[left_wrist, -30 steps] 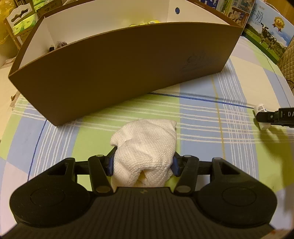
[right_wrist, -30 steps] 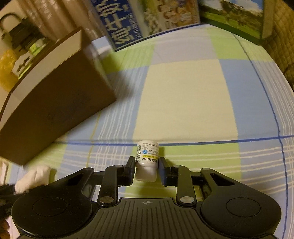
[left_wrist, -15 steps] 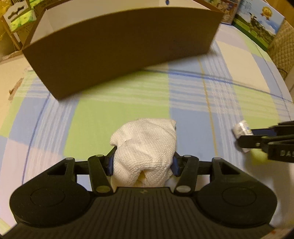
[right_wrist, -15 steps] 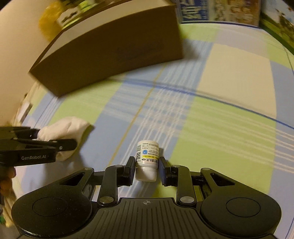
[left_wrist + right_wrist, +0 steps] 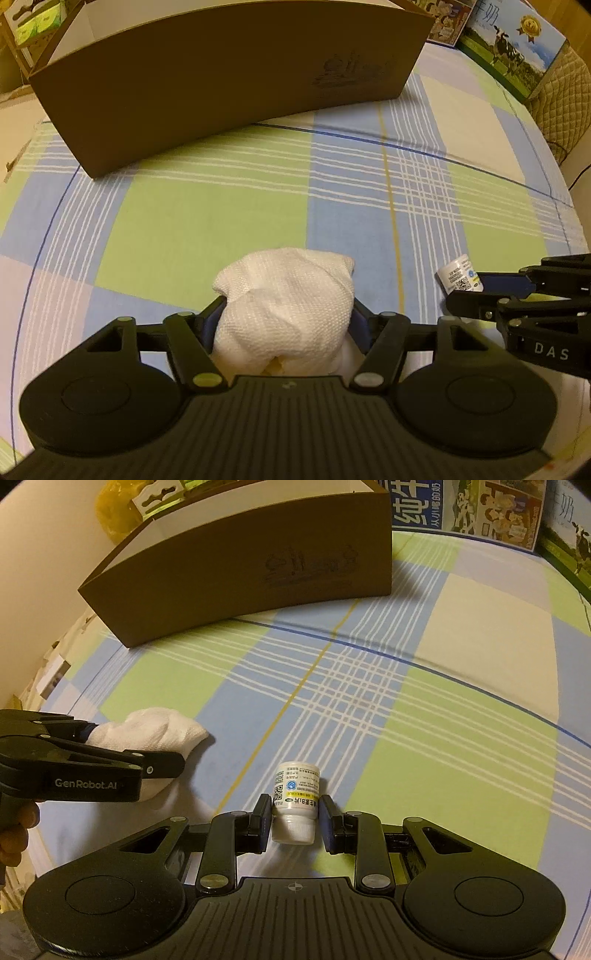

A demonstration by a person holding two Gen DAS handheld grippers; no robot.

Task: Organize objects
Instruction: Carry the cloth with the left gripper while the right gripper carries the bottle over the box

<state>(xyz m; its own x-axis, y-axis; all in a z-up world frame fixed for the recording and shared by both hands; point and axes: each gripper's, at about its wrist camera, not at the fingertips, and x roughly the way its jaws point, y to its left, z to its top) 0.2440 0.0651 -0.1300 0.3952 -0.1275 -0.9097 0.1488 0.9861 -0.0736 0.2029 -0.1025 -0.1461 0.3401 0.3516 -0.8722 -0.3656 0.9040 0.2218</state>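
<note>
1. Step in hand: carrying. Both items are gripped and lifted over the checked cloth [image 5: 229, 221] on the table; neither is in the brown cardboard box [image 5: 221, 85] yet.
2. Left hand-held gripper [image 5: 286, 317] is clamped on a white cloth bundle [image 5: 284, 306], blue pads pressing both sides; the bundle is bulging forward, well short of the box.
3. Right hand-held gripper [image 5: 294, 812] is clamped on a small white pill bottle [image 5: 295, 801], cap end toward the camera, label facing up.
4. Next move, judging from the layout: both are needing to travel forward and rise above the box's front wall, then release inside. The wall is looking tall, so clearance matters; the cloth may snag on the rim.
5. Count: one box, one cloth bundle, one pill bottle, two grippers. Printed milk cartons [image 5: 495, 513] are standing behind the box; exact number unclear.
</note>
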